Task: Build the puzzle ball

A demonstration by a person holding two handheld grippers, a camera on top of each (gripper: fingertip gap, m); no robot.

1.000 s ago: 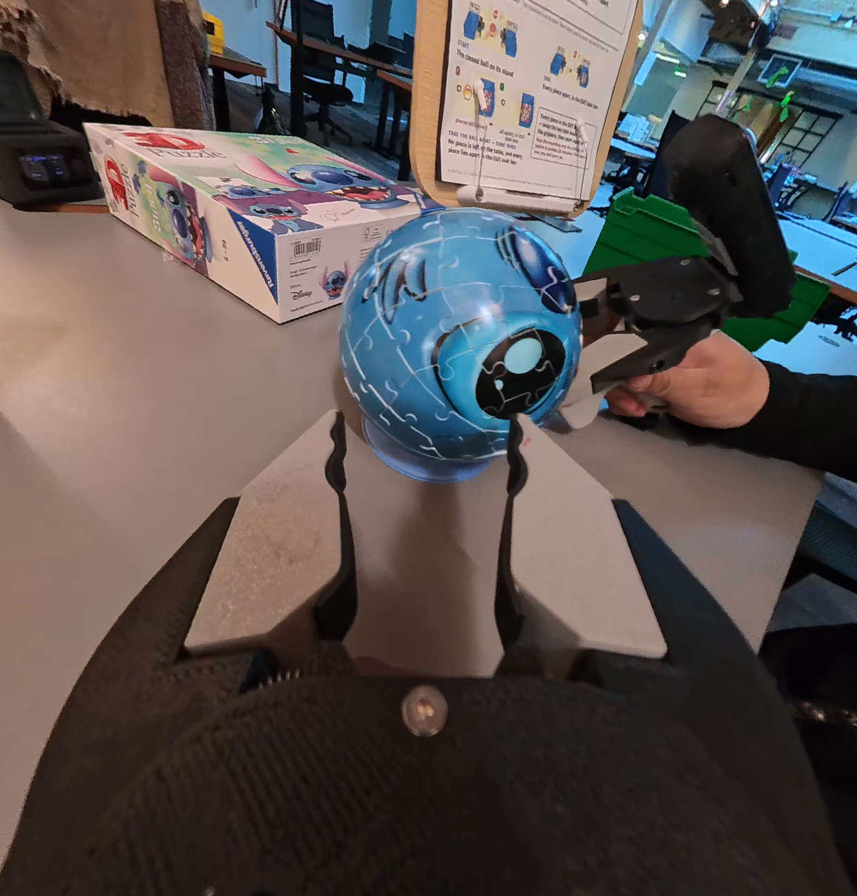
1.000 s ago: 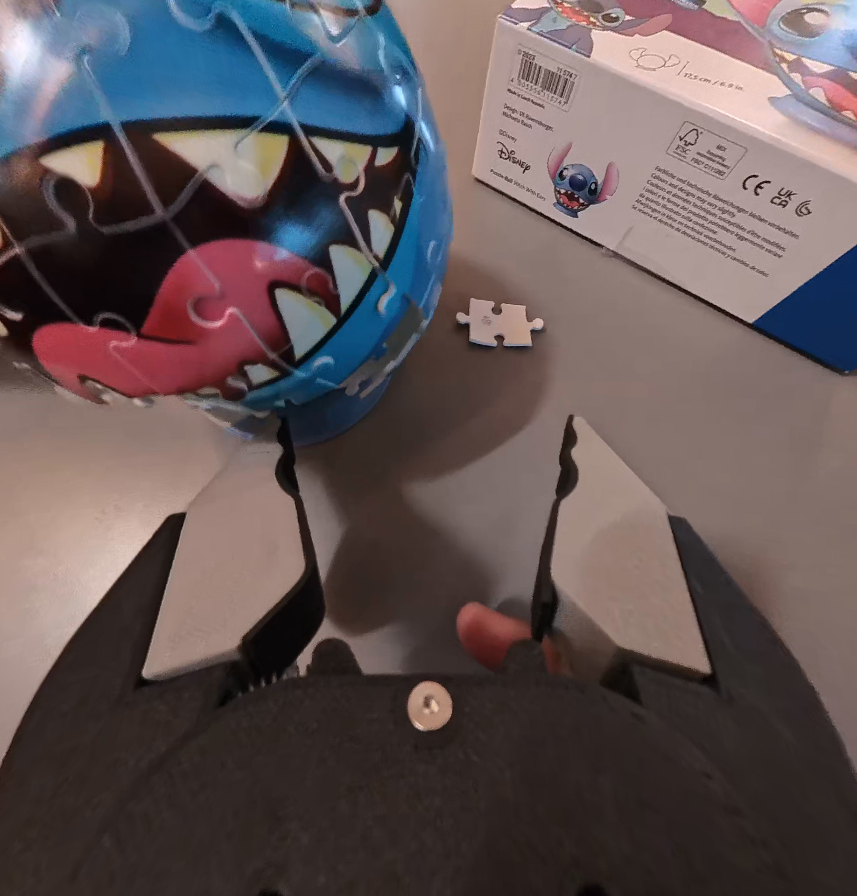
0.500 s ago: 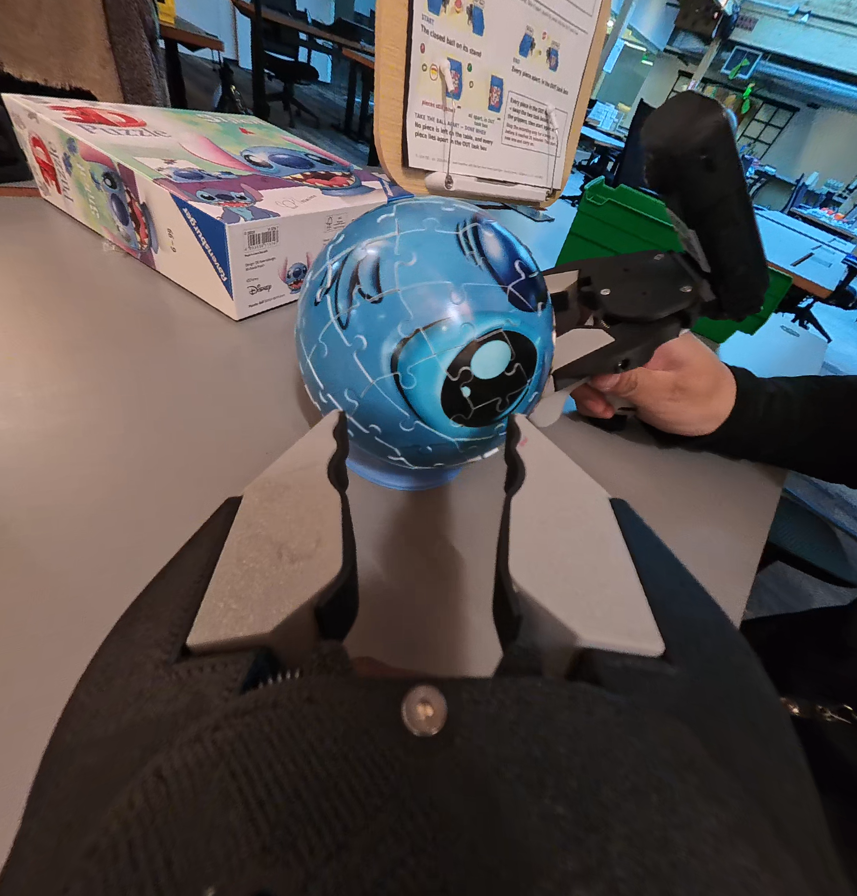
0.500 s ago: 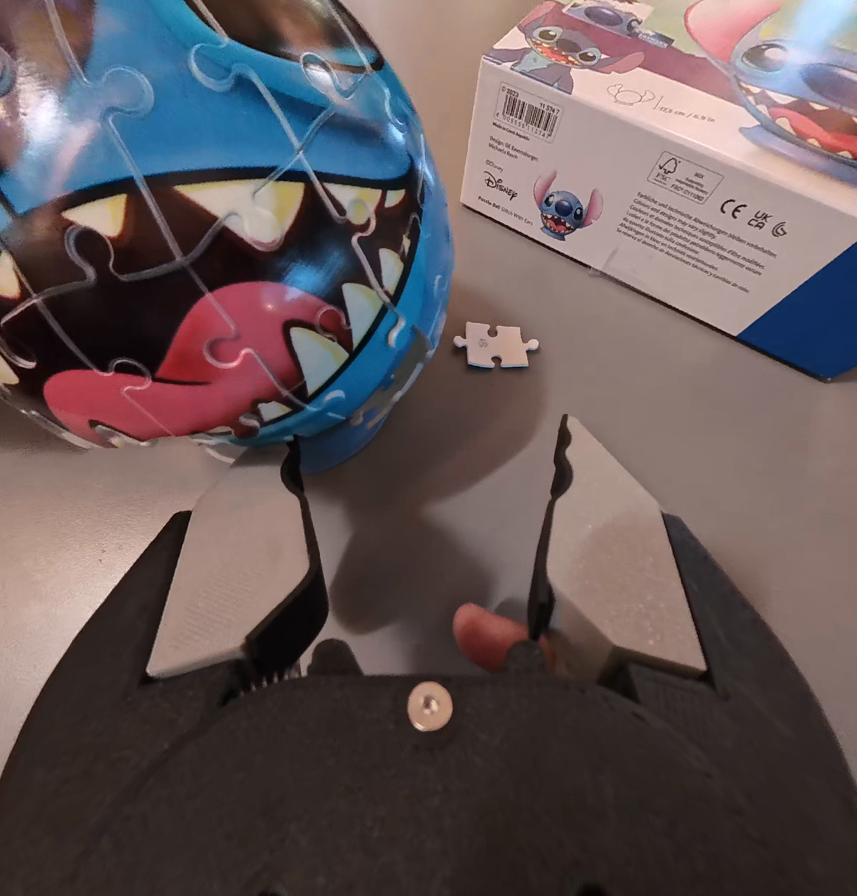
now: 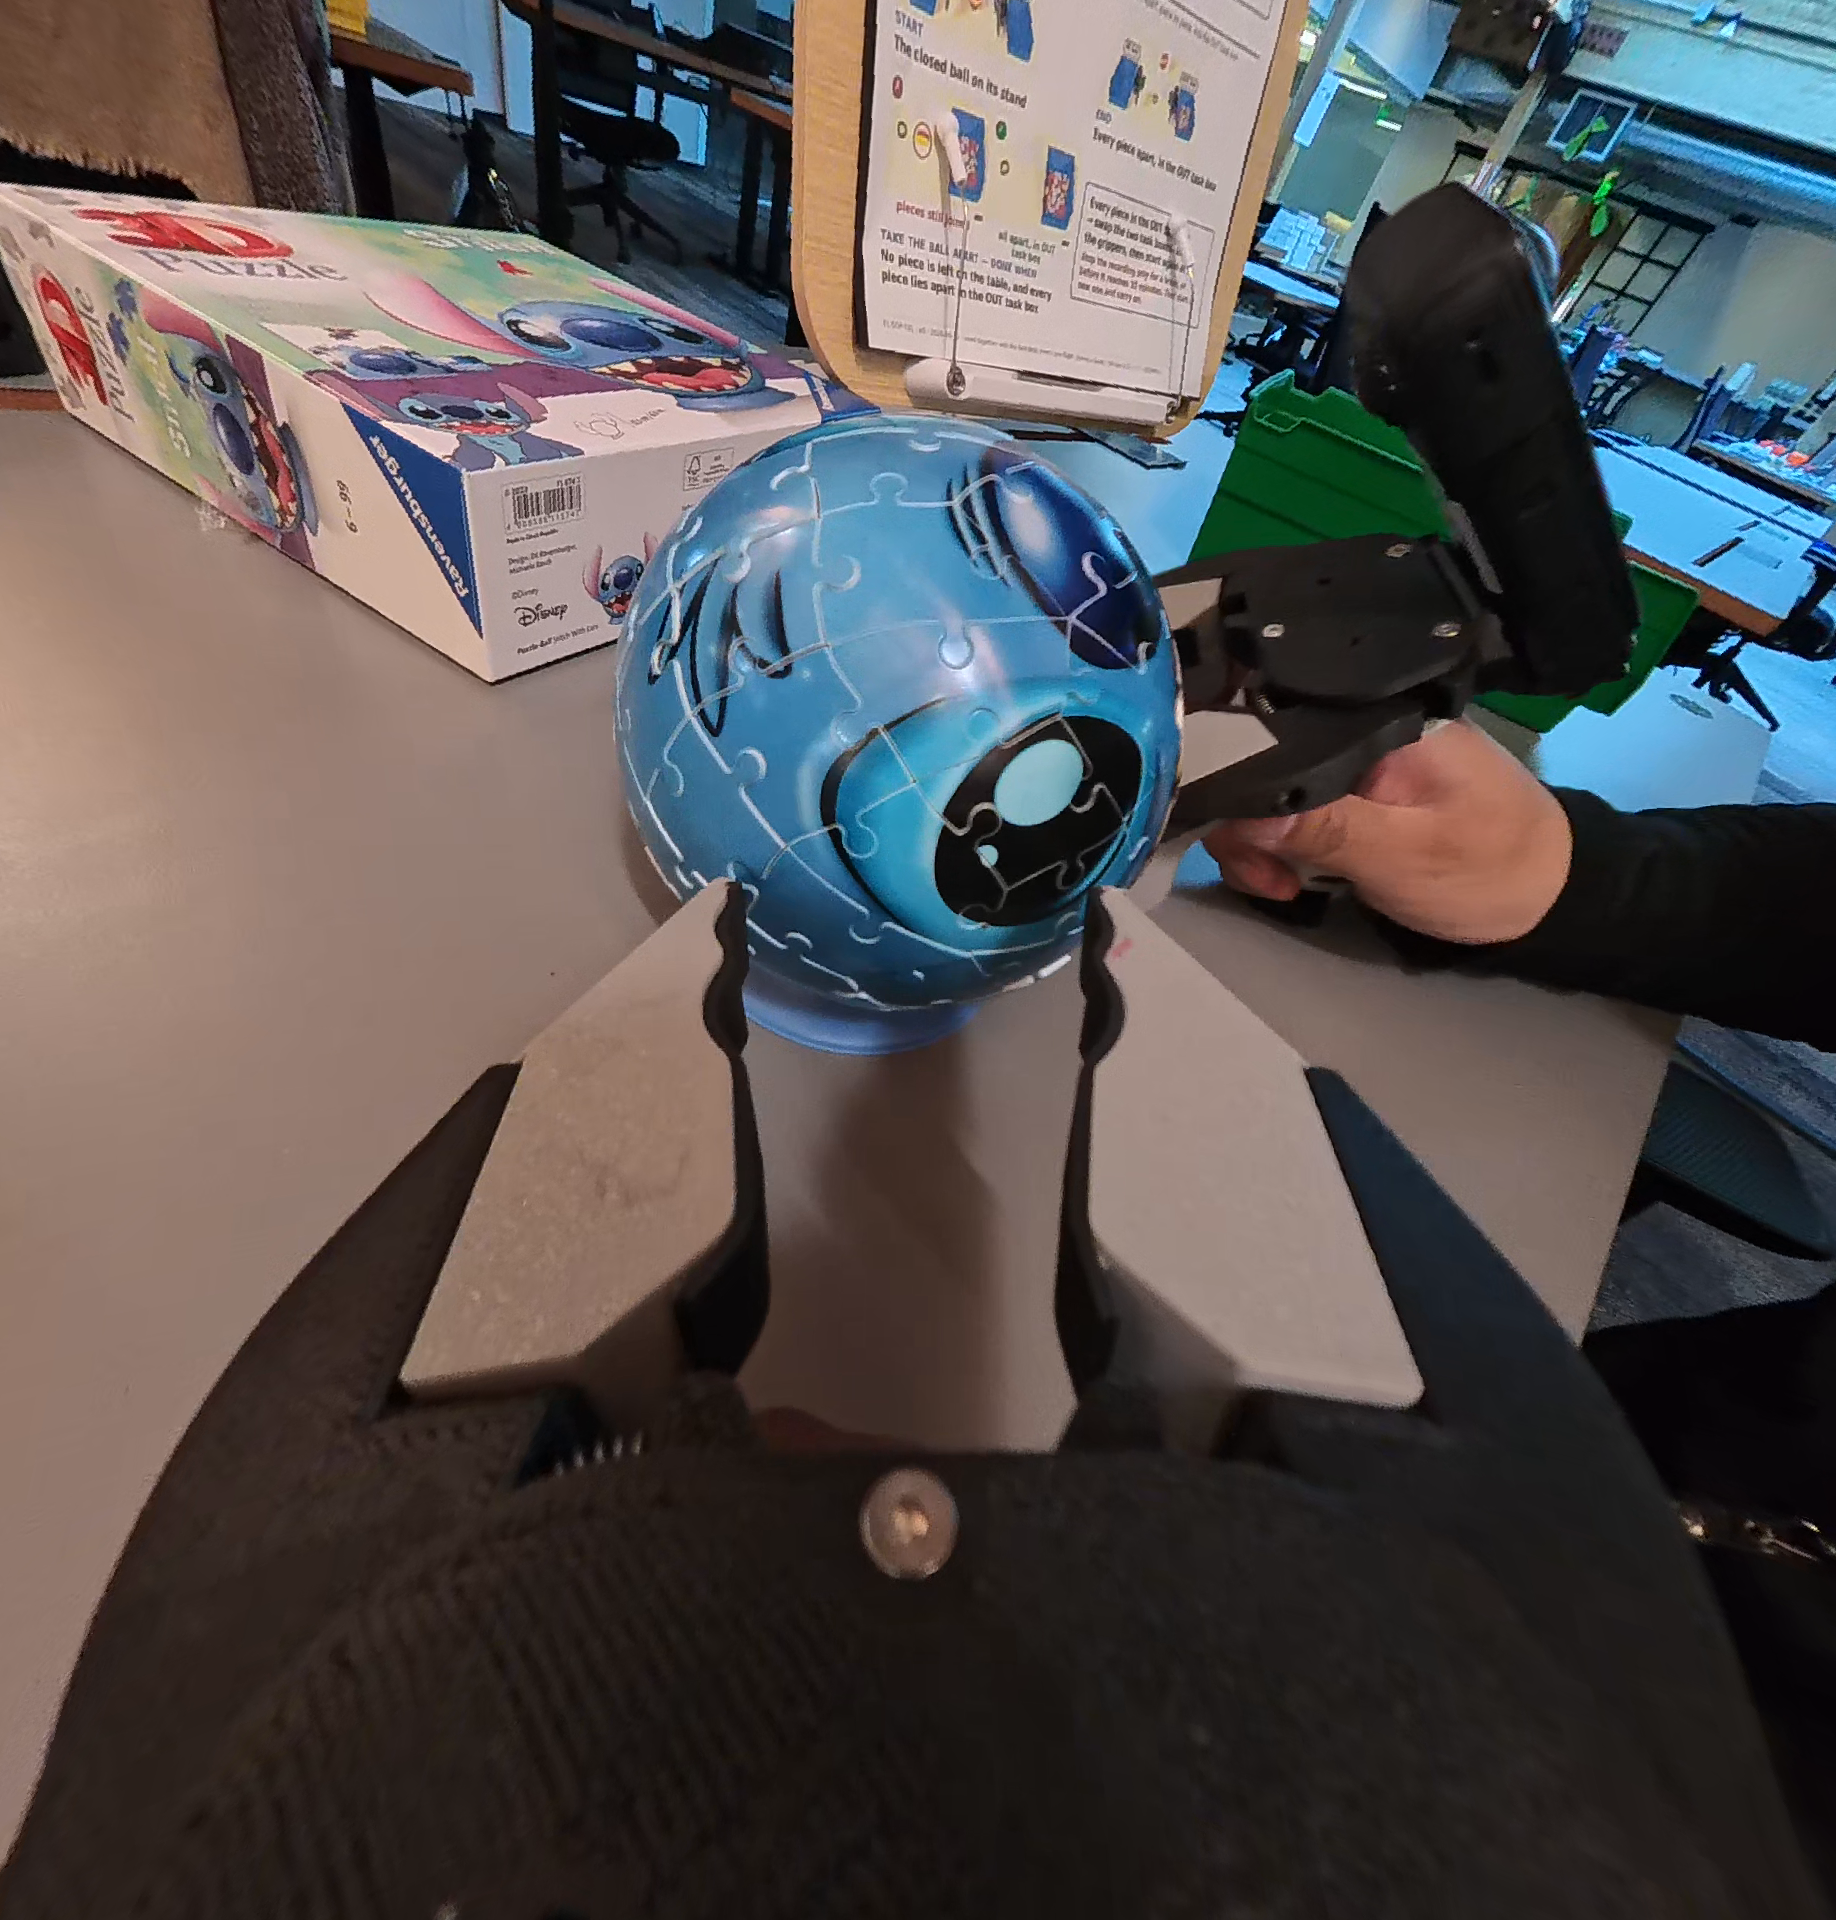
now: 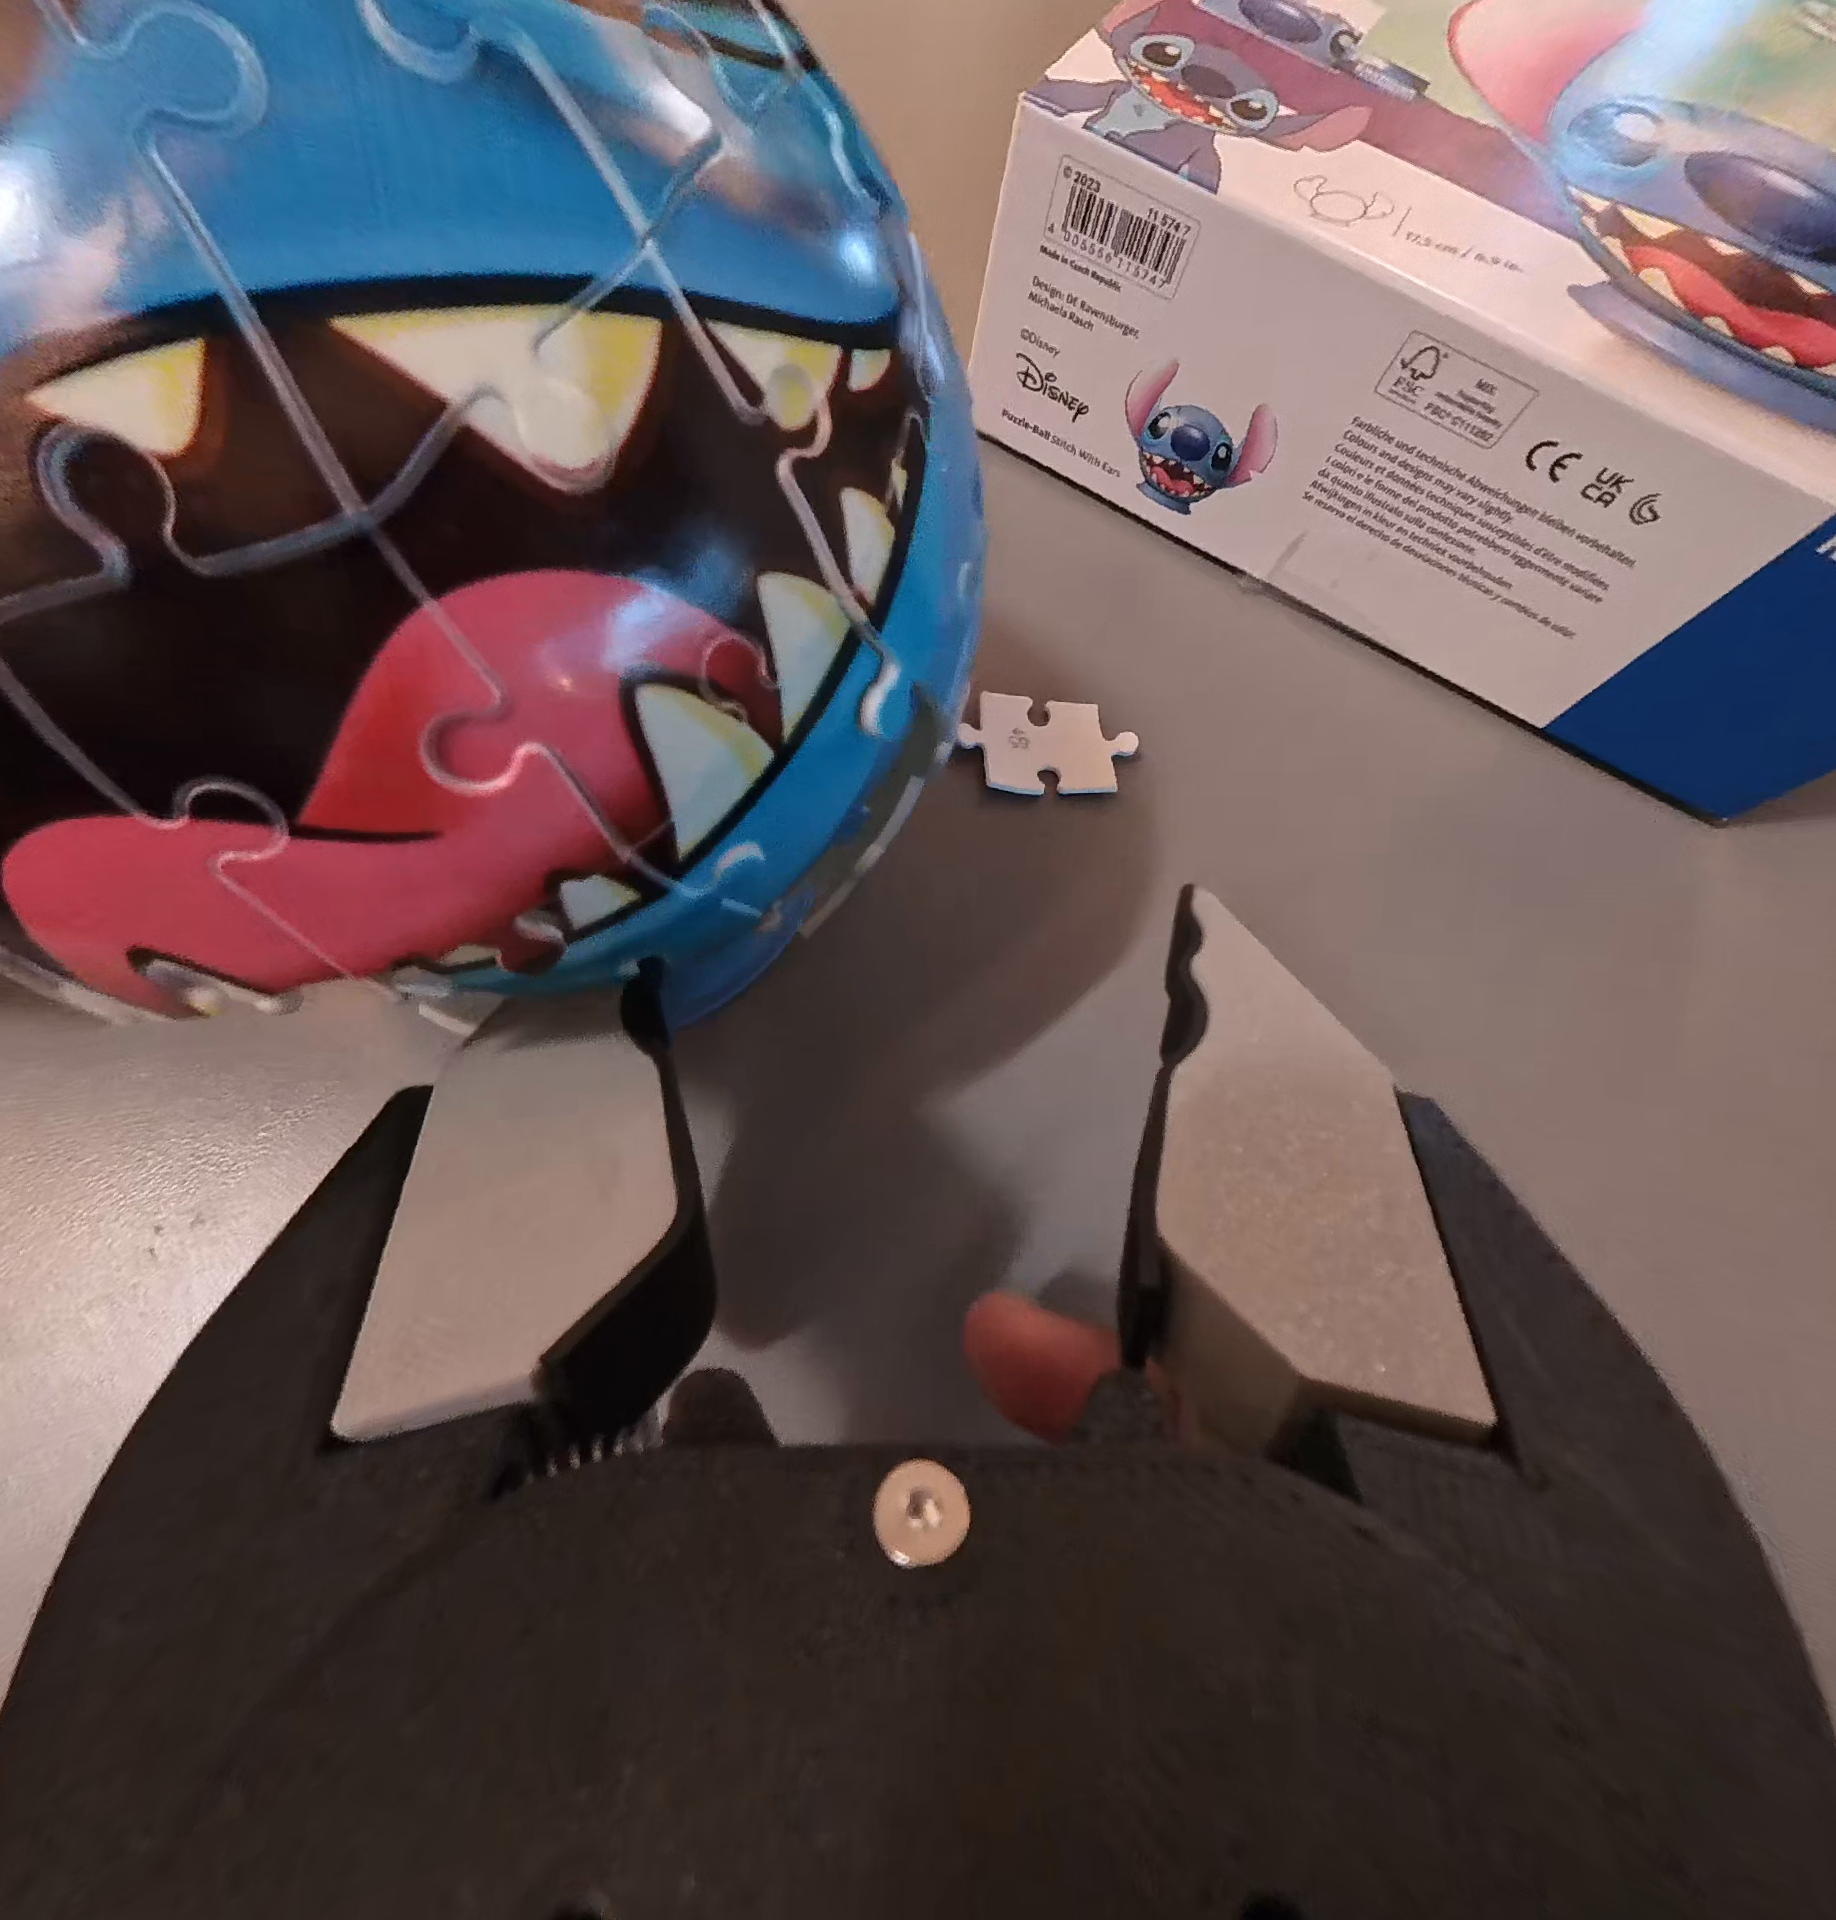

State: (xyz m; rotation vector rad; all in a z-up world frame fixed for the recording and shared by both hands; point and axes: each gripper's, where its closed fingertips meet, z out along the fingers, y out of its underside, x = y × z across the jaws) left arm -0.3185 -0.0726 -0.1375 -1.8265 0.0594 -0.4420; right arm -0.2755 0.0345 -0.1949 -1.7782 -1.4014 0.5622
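My left gripper (image 5: 909, 925) and right gripper (image 6: 914, 940) both gape empty. The puzzle ball (image 5: 893, 717), centre frame on the surface (image 5: 270, 883), looks hollow, light, slippery; I'd cradle its sides gently. A loose piece (image 6: 1049, 743) lies beside it.

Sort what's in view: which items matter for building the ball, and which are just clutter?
Job:
- puzzle ball on its blue stand
- loose puzzle piece, face down beside the ball
- left gripper, open
- right gripper, open

Lying about:
- puzzle box
- instruction board
- green bin
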